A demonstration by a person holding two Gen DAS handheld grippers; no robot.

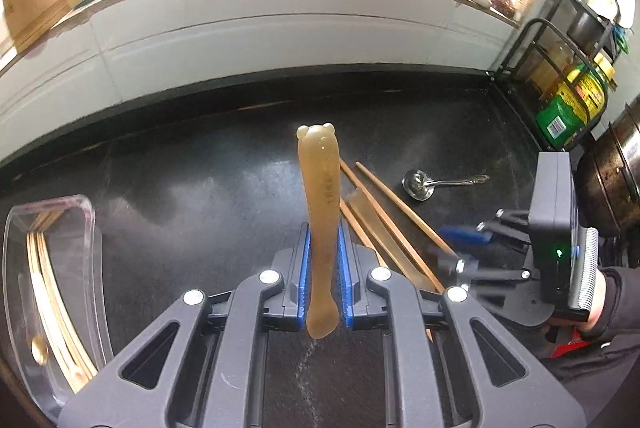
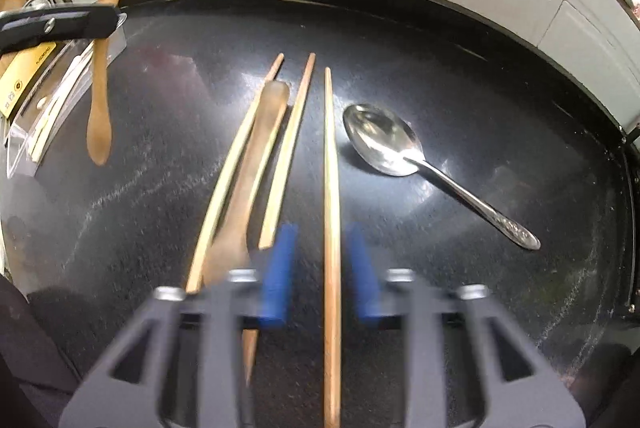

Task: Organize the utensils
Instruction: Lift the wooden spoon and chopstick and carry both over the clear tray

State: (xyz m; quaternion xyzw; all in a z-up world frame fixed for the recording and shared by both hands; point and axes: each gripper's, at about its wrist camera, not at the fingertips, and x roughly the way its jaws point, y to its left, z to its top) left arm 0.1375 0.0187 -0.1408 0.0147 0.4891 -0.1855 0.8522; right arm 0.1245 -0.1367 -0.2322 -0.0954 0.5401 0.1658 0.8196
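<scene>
Left tongs pinching a spoon, right tongs straddling a chopstick

The left gripper (image 1: 322, 242) has its blue pads pressed on the stem of a translucent tan plastic spoon with a bear-shaped handle end (image 1: 320, 180), held clear above the black countertop (image 1: 200, 188). It looks light, stiff and rather slick, so the mid-stem hold suits it. The right gripper (image 2: 320, 240), blurred, shows its pads spread to either side of a slim brown wooden chopstick (image 2: 329, 148) without touching it. Thin and light as it is, it will likely roll or pivot unless pinched near its middle. Just left lie 2 more chopsticks and a second tan spoon (image 2: 256, 168); to the right lies a shiny steel spoon (image 2: 384, 144). At the far left, a clear plastic tray (image 1: 90, 224) already holds chopsticks.
</scene>
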